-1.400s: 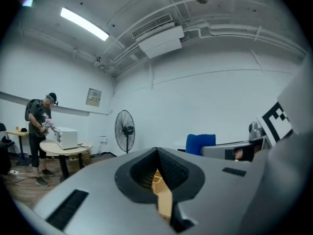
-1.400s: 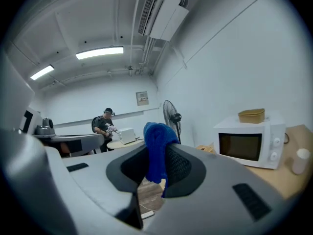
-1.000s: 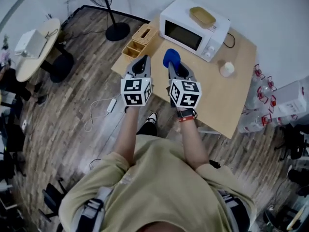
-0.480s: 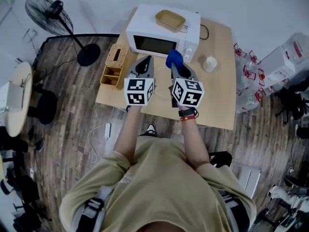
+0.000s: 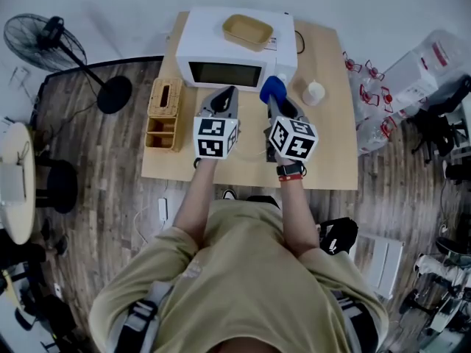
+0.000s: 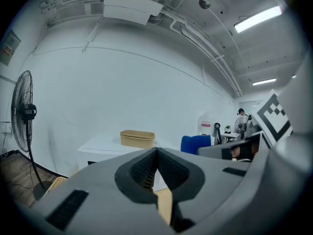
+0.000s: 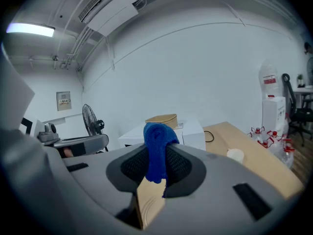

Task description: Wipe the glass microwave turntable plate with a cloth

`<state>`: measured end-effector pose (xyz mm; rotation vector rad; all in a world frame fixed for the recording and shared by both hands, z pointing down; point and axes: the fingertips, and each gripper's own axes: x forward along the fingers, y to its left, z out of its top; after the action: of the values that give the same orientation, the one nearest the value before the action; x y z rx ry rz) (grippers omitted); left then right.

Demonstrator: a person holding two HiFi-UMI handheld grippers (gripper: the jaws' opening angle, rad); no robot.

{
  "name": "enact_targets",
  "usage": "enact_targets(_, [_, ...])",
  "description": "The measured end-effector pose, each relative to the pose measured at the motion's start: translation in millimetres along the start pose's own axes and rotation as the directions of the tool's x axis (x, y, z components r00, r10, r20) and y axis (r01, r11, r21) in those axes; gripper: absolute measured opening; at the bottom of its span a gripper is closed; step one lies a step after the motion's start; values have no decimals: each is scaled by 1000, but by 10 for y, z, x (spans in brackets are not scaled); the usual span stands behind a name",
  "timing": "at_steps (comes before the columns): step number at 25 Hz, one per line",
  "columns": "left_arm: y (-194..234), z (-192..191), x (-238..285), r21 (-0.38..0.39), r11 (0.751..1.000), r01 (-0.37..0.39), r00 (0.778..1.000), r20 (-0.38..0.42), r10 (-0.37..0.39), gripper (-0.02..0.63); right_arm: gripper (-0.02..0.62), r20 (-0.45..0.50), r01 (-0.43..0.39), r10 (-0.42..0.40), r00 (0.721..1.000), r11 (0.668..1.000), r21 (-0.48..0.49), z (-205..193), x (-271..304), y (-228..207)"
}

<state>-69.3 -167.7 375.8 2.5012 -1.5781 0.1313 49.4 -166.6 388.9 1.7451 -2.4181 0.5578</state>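
Head view has both grippers hovering just in front of the microwave (image 5: 235,46), above the table (image 5: 331,153). The right gripper (image 5: 274,103) is clamped on the blue cloth (image 5: 271,88), and the left gripper (image 5: 228,92) has its jaws pressed together with nothing between them. The microwave's door (image 5: 223,73) looks shut and the glass turntable plate cannot be picked out in any view, so I judge it is probably inside. The trouble I expect starts there. A closed, empty left gripper would have to open the door and later steady smooth glass, and a poor bite could let the plate slide or tip against the oven's edge. The cloth is held by a narrow pinch, so a hard rub could drag it out of the jaws. A wide swing could also knock the white cup (image 5: 314,93) just right of the microwave. In the right gripper view the cloth is bunched into a thick fold that stands above the jaw tips, with a short tail hanging below. It looks soft, nubbly and dry, as far as I can tell.
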Motion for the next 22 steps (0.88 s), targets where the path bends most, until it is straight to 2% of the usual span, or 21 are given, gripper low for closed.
enact_targets(5, [194, -165, 136, -23, 999, 22, 999, -25, -23, 18, 92, -45, 7, -6, 999, 1000, 10, -215, 202, 62])
enact_targets(15, [191, -660, 331, -37, 996, 85, 992, -92, -88, 18, 92, -188, 34, -20, 982, 997, 72, -859, 436, -129])
enact_targets(22, [335, -960, 512, -57, 996, 64, 991, -115, -70, 18, 92, -317, -21, 51, 947, 995, 95, -1339, 795, -163])
